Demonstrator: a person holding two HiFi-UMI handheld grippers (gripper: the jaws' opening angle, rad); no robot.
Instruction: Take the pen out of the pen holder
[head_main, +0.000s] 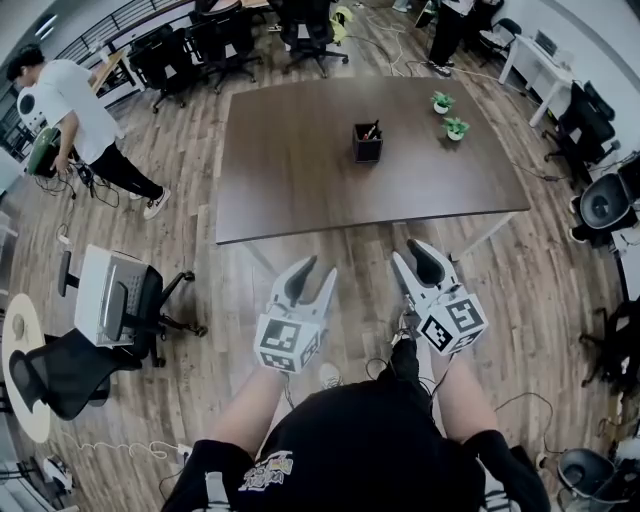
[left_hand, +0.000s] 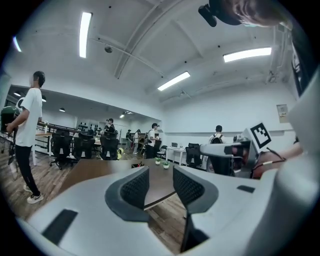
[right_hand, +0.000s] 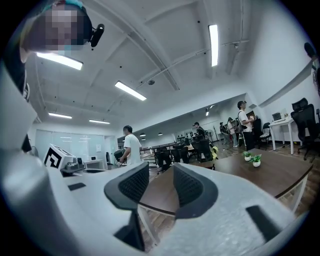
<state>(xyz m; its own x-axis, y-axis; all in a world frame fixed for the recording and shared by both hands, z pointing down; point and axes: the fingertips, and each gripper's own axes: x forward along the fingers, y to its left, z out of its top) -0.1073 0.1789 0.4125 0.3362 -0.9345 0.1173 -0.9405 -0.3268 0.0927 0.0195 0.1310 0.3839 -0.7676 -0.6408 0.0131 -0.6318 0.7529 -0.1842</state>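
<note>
A black pen holder with pens sticking out stands near the middle of the dark brown table. Both grippers hover over the wood floor short of the table's near edge, well apart from the holder. My left gripper is open with nothing between its jaws, as the left gripper view confirms. My right gripper is also open and empty. The holder shows small and far over the tabletop in the left gripper view.
Two small potted plants sit at the table's far right. An office chair stands left of me, more chairs beyond the table. A person in white stands at the far left. Cables lie on the floor.
</note>
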